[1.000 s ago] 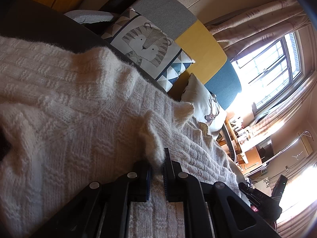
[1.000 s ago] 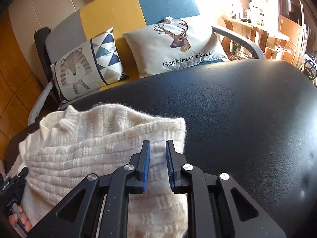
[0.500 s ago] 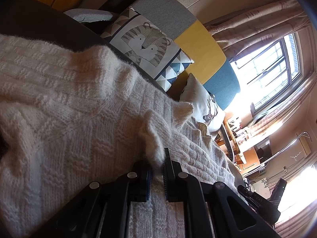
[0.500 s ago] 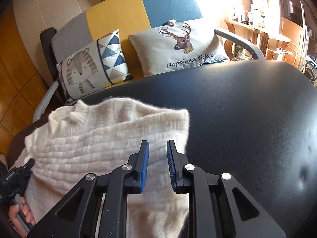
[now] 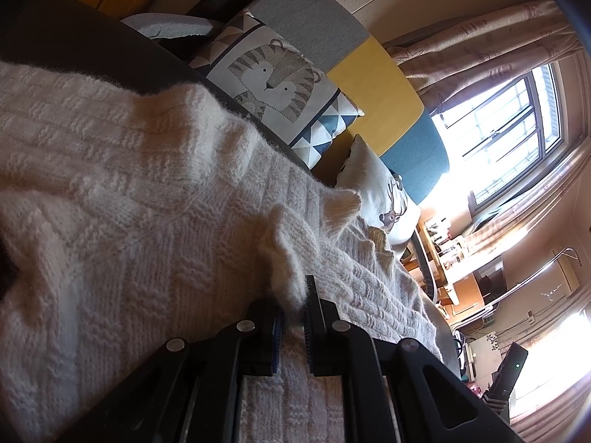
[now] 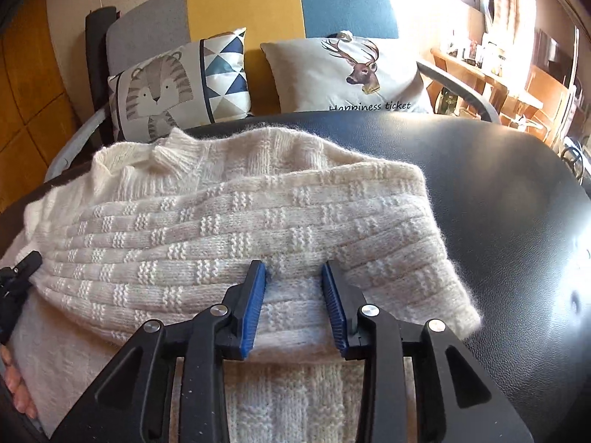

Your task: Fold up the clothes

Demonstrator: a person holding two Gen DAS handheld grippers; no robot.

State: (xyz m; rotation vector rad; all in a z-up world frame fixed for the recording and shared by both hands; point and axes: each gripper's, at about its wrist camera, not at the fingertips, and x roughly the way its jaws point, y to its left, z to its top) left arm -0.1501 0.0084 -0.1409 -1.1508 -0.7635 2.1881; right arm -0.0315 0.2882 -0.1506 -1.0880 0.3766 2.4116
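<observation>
A cream knitted sweater [image 6: 258, 214] lies on a black padded surface [image 6: 498, 203], with a folded layer across its middle and the ribbed collar at the far left. My right gripper [image 6: 293, 271] hovers over the near edge of that fold; its blue-padded jaws are opening, with knit between them but not pinched. In the left wrist view the sweater [image 5: 147, 203] fills the frame, and my left gripper [image 5: 293, 297] is shut on a raised tuft of its fabric. That tool's black body [image 6: 14, 284] shows at the left edge of the right wrist view, above a hand's fingers [image 6: 14, 387].
Beyond the padded surface stands a grey, yellow and blue sofa [image 6: 240, 3] with a tiger cushion [image 6: 173, 88] and a deer cushion [image 6: 347, 70]. A wooden shelf with small items [image 6: 498, 74] stands at the far right by a bright window. Bare black surface lies right of the sweater.
The right gripper's jaws have spread apart, and it has shifted over the sweater, which now fills more of its view. The left gripper keeps its pinch in the same place.
</observation>
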